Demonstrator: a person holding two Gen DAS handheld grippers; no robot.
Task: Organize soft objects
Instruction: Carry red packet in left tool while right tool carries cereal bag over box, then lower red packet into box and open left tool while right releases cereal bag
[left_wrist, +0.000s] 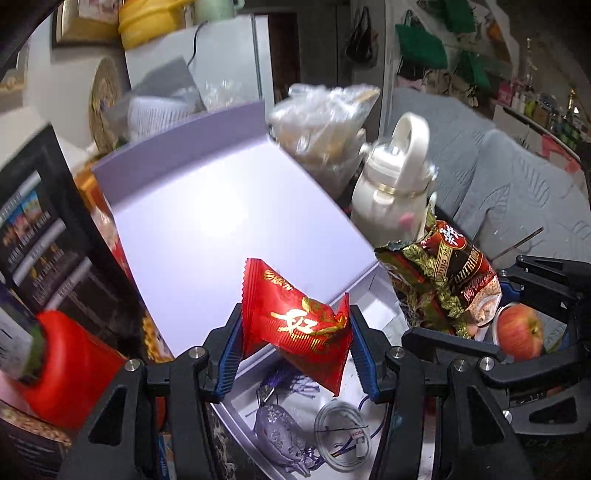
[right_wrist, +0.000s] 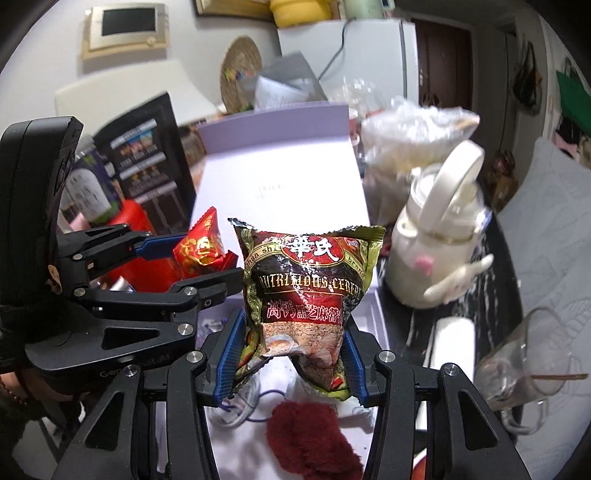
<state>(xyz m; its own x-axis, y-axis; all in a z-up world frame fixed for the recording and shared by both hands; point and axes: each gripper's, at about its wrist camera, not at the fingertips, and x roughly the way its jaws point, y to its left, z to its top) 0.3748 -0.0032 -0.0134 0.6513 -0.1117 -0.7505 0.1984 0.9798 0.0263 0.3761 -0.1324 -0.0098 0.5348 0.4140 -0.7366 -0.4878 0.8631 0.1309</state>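
the red snack packet (left_wrist: 295, 325) is pinched between the blue pads of the left gripper (left_wrist: 295, 349), held over the open lavender box (left_wrist: 207, 221). to its right, the cereal sachet (right_wrist: 306, 295) is clamped in the right gripper (right_wrist: 293, 354), also above the box. inside the box lie a coiled white cable (left_wrist: 341, 432), a silver pouch (left_wrist: 277, 432) and a dark red fuzzy cloth (right_wrist: 314, 439). a white kettle (right_wrist: 439, 236) stands to the right, an apple (left_wrist: 521, 332) near it.

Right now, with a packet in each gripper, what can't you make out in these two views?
- Box floor: left wrist view, mostly hidden by the red packet and left gripper.
- Cable: right wrist view, covered by the cereal packet and right gripper.
- White bottle: blurred, label unreadable.
- Apple: partly behind the right gripper.
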